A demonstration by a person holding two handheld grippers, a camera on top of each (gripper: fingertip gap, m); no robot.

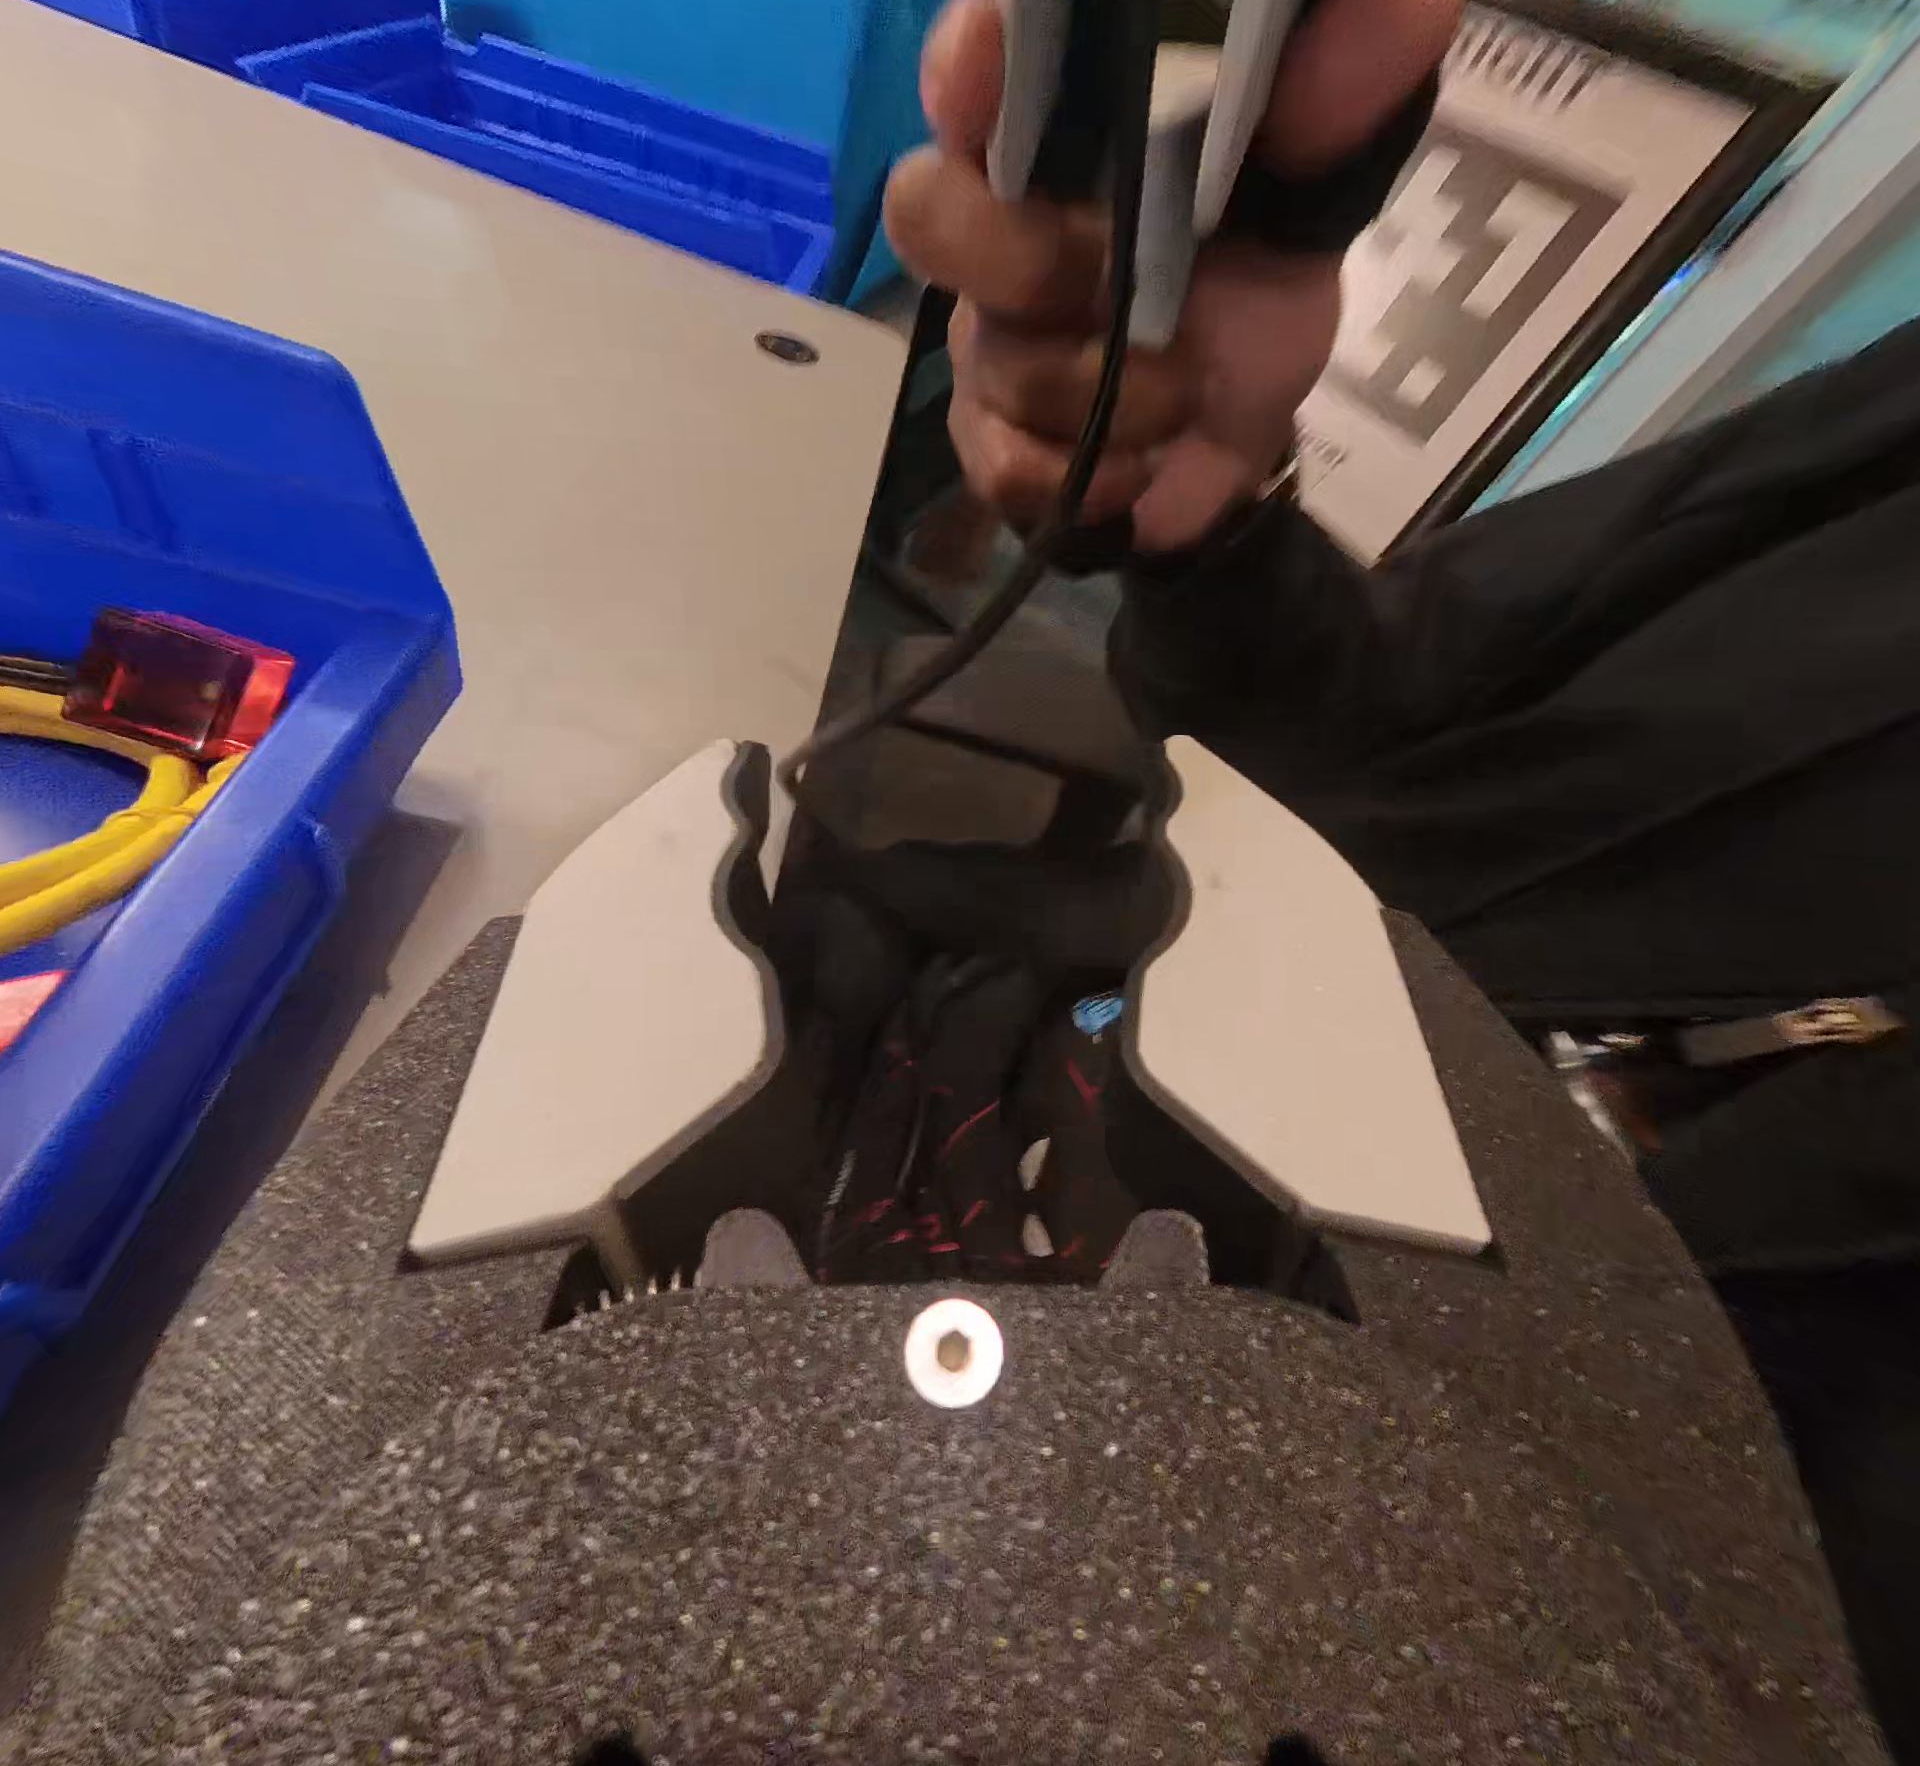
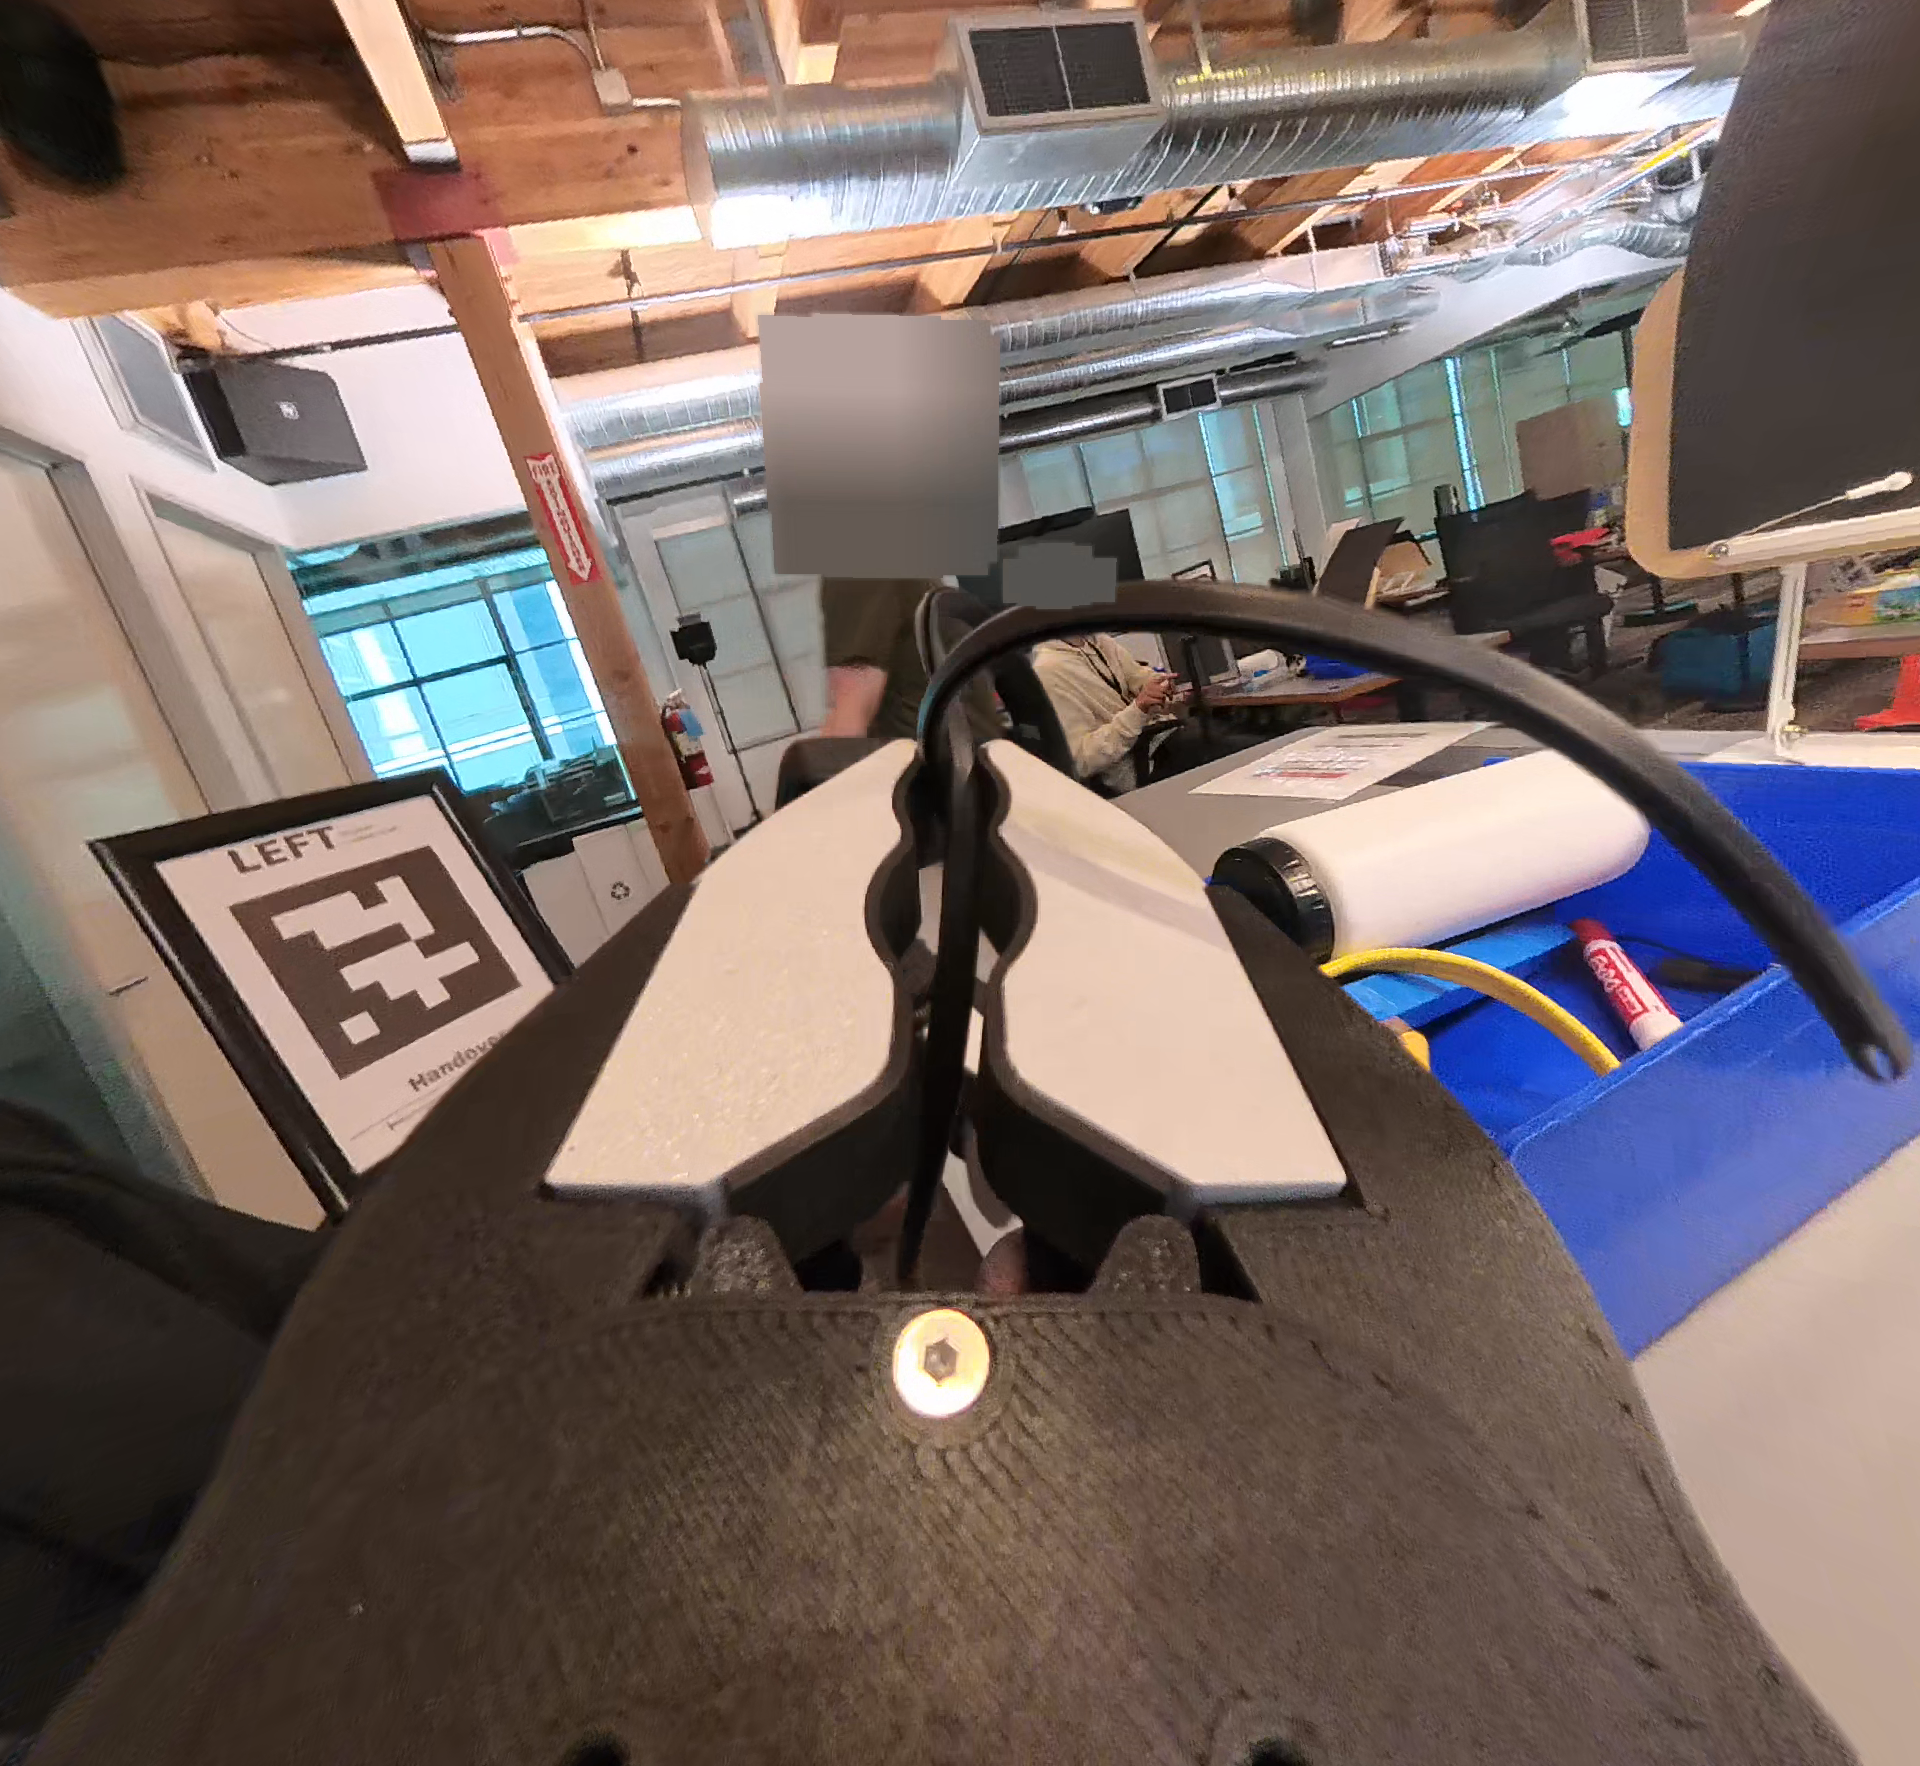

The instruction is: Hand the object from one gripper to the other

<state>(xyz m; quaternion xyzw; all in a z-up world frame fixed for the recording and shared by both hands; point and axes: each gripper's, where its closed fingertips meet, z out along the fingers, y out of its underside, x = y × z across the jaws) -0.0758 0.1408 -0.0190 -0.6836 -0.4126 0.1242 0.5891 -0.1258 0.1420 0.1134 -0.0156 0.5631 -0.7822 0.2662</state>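
A thin black cable [image 2: 956, 937] is clamped between the grey fingers of my right gripper [image 2: 951, 781], which points up. The cable arches above the tips and droops to the right. In the left wrist view the right gripper [image 1: 1132, 2] is blurred at the top, with a hand [image 1: 1091, 386] around it. The cable [image 1: 966, 646] hangs down from it. My left gripper [image 1: 961, 766] is open and holds nothing. It sits just below, and the cable's lower end is beside the inner edge of its left fingertip [image 1: 743, 781].
A blue bin [image 1: 312, 636] at the left holds a yellow cable [image 1: 104, 843] and a red block [image 1: 177, 693]. More blue bins [image 1: 582, 106] stand at the back of the pale table [image 1: 520, 366]. A framed marker sign [image 2: 364, 947], a white bottle [image 2: 1455, 843] and a red marker [image 2: 1621, 989] are nearby. The gap from one gripper's tips to the other's is roughly 15 cm.
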